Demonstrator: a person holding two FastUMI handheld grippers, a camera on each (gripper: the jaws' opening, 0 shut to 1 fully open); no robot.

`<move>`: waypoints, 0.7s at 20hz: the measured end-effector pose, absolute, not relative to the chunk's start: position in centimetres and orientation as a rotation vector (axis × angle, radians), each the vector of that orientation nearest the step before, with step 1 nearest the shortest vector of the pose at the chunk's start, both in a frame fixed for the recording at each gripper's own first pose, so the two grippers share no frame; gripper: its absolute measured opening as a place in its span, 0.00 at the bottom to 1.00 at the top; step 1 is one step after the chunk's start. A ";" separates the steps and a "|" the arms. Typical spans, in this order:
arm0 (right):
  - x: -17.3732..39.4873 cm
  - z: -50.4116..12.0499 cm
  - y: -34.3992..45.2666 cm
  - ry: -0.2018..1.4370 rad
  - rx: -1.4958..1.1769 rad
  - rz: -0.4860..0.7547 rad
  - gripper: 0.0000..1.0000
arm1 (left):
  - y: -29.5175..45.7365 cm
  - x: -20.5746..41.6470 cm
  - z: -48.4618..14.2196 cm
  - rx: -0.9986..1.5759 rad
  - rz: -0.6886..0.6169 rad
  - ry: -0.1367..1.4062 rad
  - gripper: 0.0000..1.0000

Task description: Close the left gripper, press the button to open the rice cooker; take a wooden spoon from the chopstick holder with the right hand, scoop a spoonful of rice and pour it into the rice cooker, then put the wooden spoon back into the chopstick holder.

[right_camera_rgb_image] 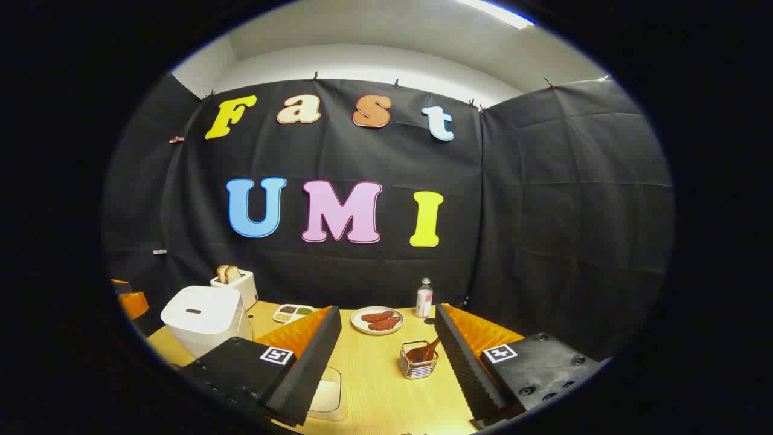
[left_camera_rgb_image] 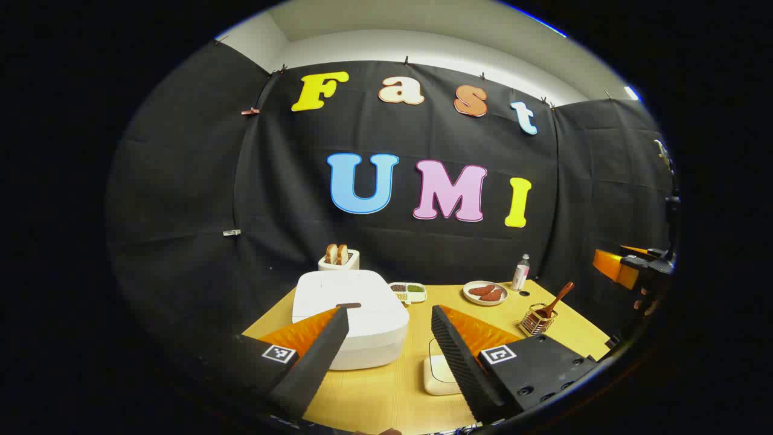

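Both grippers, left (left_camera_rgb_image: 386, 350) and right (right_camera_rgb_image: 386, 356), hung wide open and empty; the light, stiff brown wooden spoon (left_camera_rgb_image: 557, 300) at two o'clock seemed best gripped by its upright handle.

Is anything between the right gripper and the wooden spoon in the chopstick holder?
Nothing visible. In the right gripper view the open right gripper looks over bare table straight at the chopstick holder, with the wooden spoon standing in it.

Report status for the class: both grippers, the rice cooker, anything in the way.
Left gripper and right gripper: jaws open, empty. White square rice cooker lid shut. Wooden spoon standing in wire chopstick holder. Path looks unobstructed.
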State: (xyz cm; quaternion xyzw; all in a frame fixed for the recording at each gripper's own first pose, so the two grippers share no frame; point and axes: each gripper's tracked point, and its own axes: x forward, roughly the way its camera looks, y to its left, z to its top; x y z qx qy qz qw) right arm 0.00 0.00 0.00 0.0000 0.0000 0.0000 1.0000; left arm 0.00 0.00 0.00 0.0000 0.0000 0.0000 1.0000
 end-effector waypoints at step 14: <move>-1.7 -0.1 0.2 0.005 0.055 0.000 0.98 | 1.0 0.6 -0.6 -0.019 -0.020 0.018 0.95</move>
